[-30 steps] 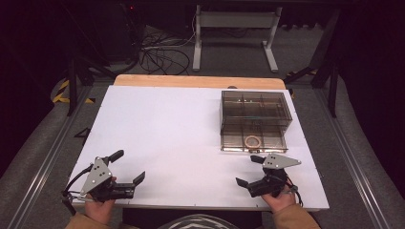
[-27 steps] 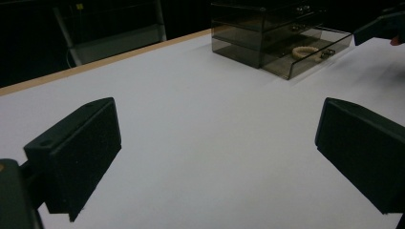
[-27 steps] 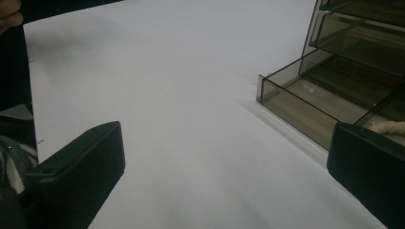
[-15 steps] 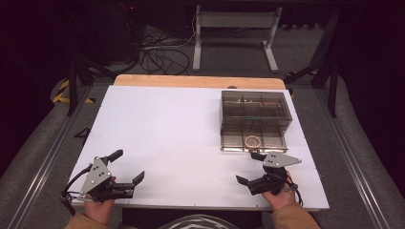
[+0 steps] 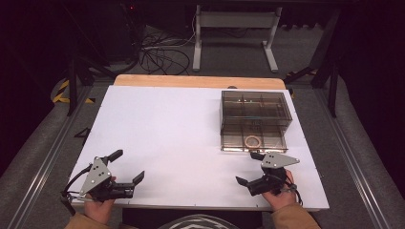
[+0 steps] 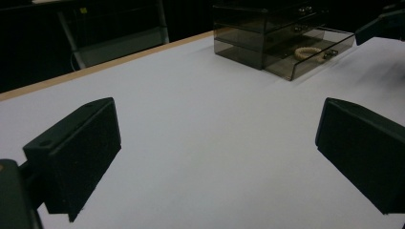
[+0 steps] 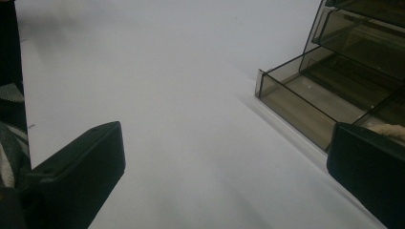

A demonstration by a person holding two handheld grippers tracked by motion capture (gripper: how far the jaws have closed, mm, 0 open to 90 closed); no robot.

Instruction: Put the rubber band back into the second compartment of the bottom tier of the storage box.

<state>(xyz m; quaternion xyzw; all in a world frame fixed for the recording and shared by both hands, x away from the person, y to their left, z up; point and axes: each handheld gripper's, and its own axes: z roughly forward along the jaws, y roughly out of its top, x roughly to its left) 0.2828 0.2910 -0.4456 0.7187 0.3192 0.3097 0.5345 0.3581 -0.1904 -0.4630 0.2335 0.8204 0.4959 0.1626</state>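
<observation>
Jaws on both grippers stand wide apart with nothing between them. On the right gripper [image 5: 250, 168], held in the person's right hand [image 5: 279, 194] near the front edge of the white table [image 5: 176, 129], one jaw sits just in front of the smoky clear drawer box [image 5: 255, 119]; in the right gripper view that jaw covers part of the box's lowest drawer [image 7: 305, 102]. This drawer is pulled forward, out past the tiers above it, and divided into compartments. A pale ring-shaped band [image 5: 252, 141] lies in its front compartment, just beyond the right gripper; the left gripper view shows the same band [image 6: 308, 50] inside the open drawer. The compartment beside it looks bare. What the upper tiers hold is too dim to tell. The left gripper [image 5: 128, 167] rests at the table's front left corner, well apart from the box, its jaws over bare tabletop.
</observation>
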